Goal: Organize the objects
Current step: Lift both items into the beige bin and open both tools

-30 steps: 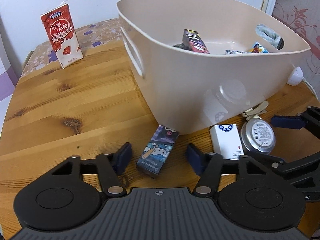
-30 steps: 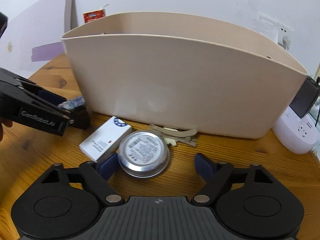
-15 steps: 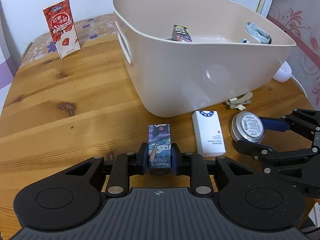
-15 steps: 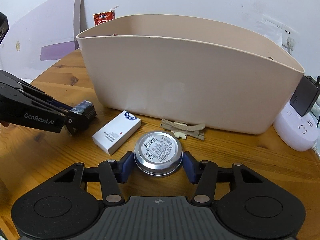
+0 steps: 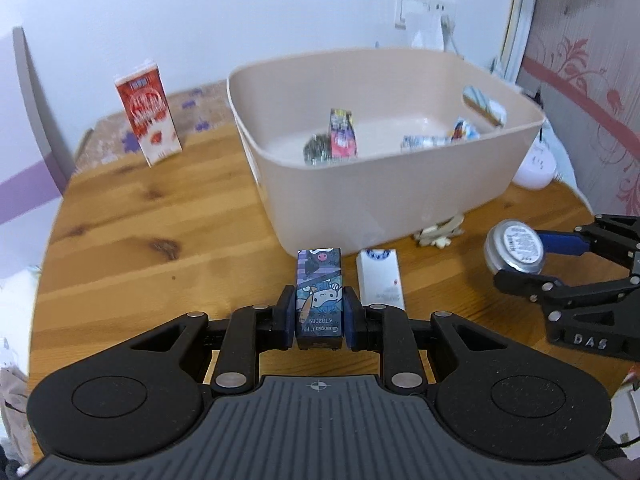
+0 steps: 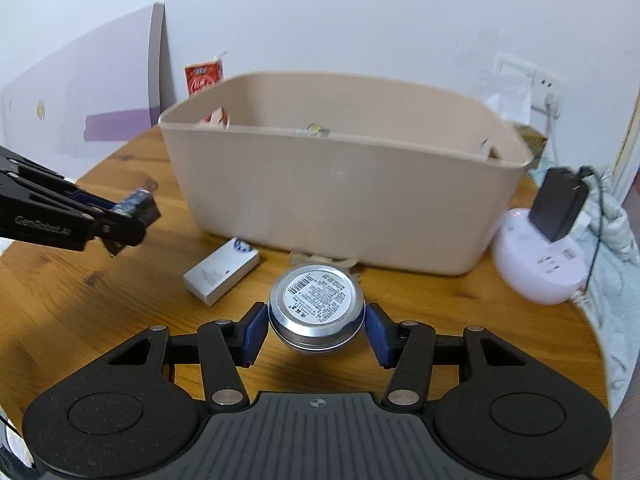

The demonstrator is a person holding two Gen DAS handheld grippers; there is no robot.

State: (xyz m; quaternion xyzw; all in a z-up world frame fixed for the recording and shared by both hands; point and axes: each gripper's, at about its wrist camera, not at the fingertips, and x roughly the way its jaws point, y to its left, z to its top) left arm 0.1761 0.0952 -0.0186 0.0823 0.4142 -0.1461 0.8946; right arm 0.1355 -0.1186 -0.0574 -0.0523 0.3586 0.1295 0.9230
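My left gripper is shut on a small cartoon-printed box and holds it above the wooden table, in front of the beige bin. My right gripper is shut on a round silver tin, lifted off the table; the tin also shows in the left wrist view. The left gripper shows at the left of the right wrist view. The bin holds several small packets. A white box and beige hair clips lie on the table by the bin's front wall.
A red milk carton stands at the table's back left. A white power strip with a black adapter sits right of the bin. The wooden table has a rounded edge at left and right.
Both grippers closed on their objects, the left on the cartoon box and the right on the tin, then lifted them off the table and drew back from the bin.
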